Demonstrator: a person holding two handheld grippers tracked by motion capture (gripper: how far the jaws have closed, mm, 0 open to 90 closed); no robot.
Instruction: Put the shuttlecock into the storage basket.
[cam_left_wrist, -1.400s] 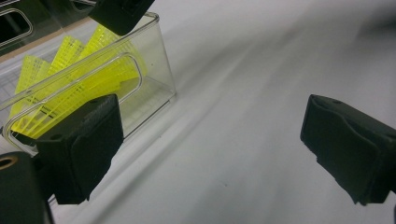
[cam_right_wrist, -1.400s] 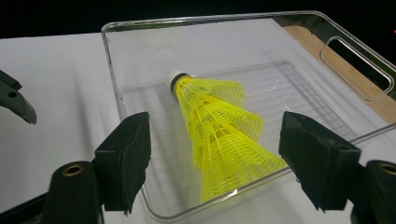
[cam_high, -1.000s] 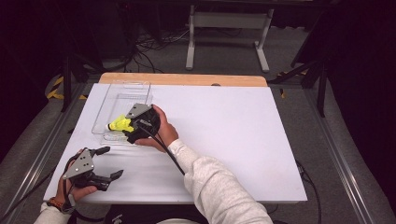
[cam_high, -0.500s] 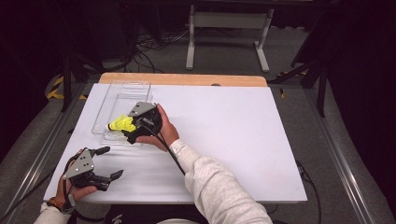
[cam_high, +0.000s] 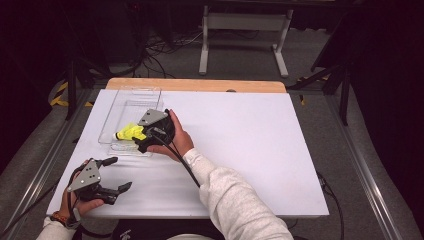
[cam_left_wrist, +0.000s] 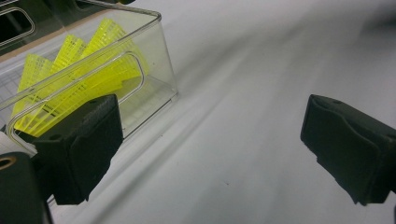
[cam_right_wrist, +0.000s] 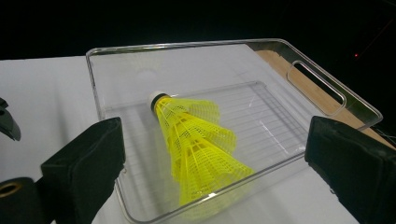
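Observation:
A yellow plastic shuttlecock (cam_high: 127, 132) lies on its side in a clear tray (cam_high: 131, 96) at the table's left rear, its white-rimmed cork end pointing away from my right gripper. The right gripper (cam_high: 138, 140) hovers at the tray's near right corner, open, its jaws spread wide on either side of the shuttlecock (cam_right_wrist: 196, 140) without touching it. Near the table's front left corner, my left gripper (cam_high: 120, 173) is held open and empty. Its own view (cam_left_wrist: 212, 116) looks across bare white table, with the shuttlecock (cam_left_wrist: 79, 79) seen through the tray wall (cam_left_wrist: 156, 56).
The white table top (cam_high: 260, 145) stretches wide to the right of the hands. A wooden strip (cam_high: 200, 85) runs along its far edge. The tray has a handle slot (cam_right_wrist: 315, 86) in its end wall. Cables and a metal stand lie on the floor beyond.
The right hand and its gripper have edged slightly to the right, away from the shuttlecock. The shuttlecock, the tray and the left gripper have stayed put.

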